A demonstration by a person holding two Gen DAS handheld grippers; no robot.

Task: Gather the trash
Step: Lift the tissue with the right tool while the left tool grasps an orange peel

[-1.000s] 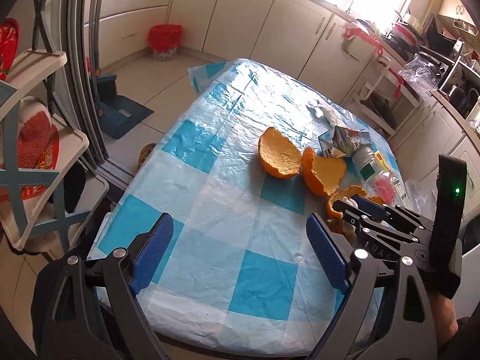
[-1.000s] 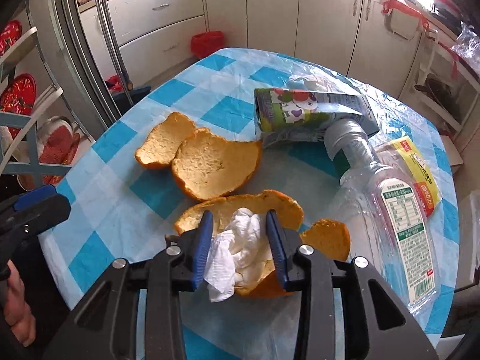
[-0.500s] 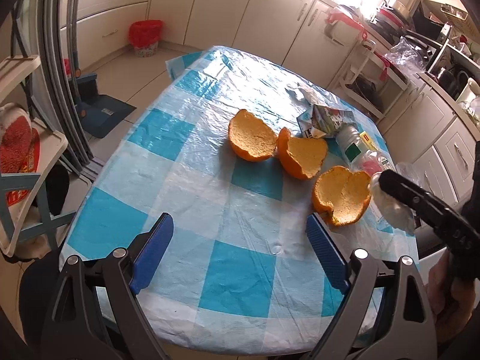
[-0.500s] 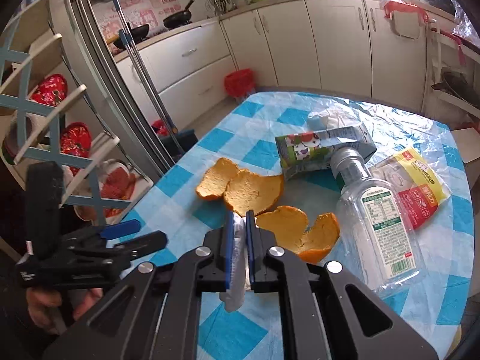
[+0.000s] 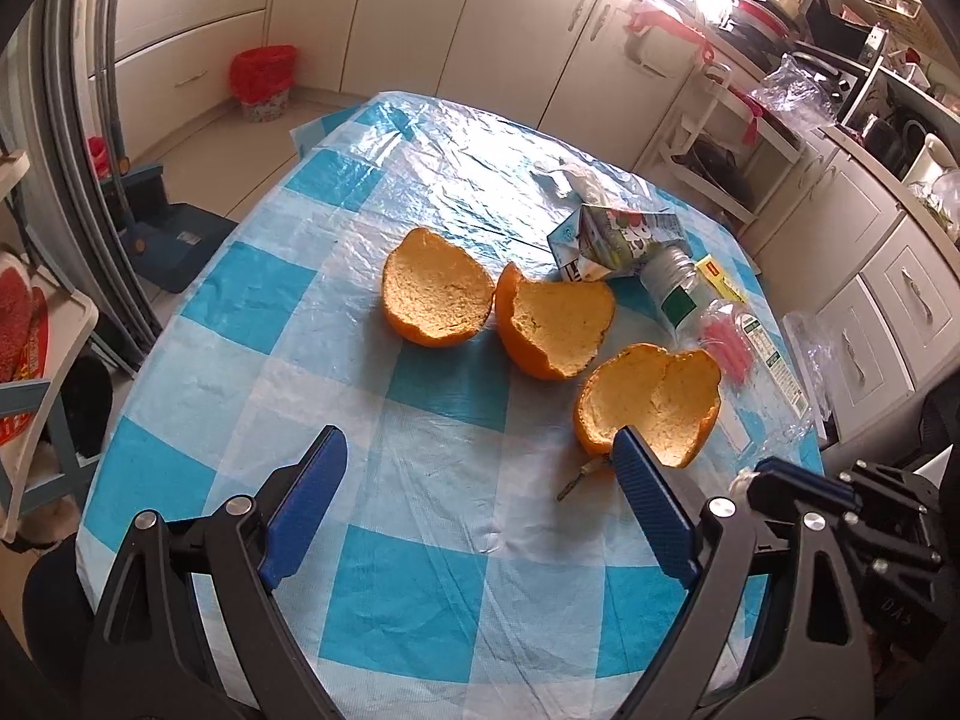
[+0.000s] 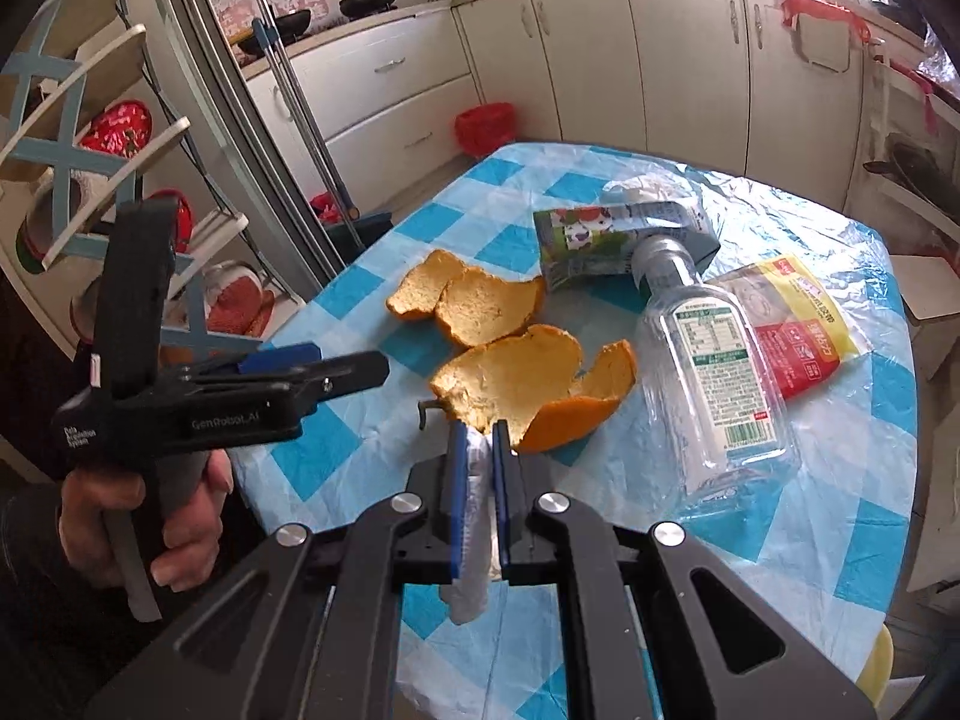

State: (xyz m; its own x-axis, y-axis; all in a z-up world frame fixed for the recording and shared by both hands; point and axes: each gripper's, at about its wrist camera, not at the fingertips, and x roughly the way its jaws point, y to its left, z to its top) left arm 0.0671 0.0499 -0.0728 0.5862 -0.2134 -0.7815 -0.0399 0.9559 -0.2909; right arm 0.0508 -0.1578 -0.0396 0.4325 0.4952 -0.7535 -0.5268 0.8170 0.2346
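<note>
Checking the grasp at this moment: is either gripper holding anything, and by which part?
The right gripper pinches a crumpled white tissue around its middle, the lower end hanging free. The left gripper is open and empty.

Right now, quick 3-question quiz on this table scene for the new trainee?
1. True or false: the right tongs are shut on a white tissue.
2. How many orange peel pieces lie on the checked tablecloth?
3. What touches the clear plastic bottle's cap: A) the juice carton, B) the yellow snack packet, C) the red bin?

Key: 1 true; 2 three; 3 A.
</note>
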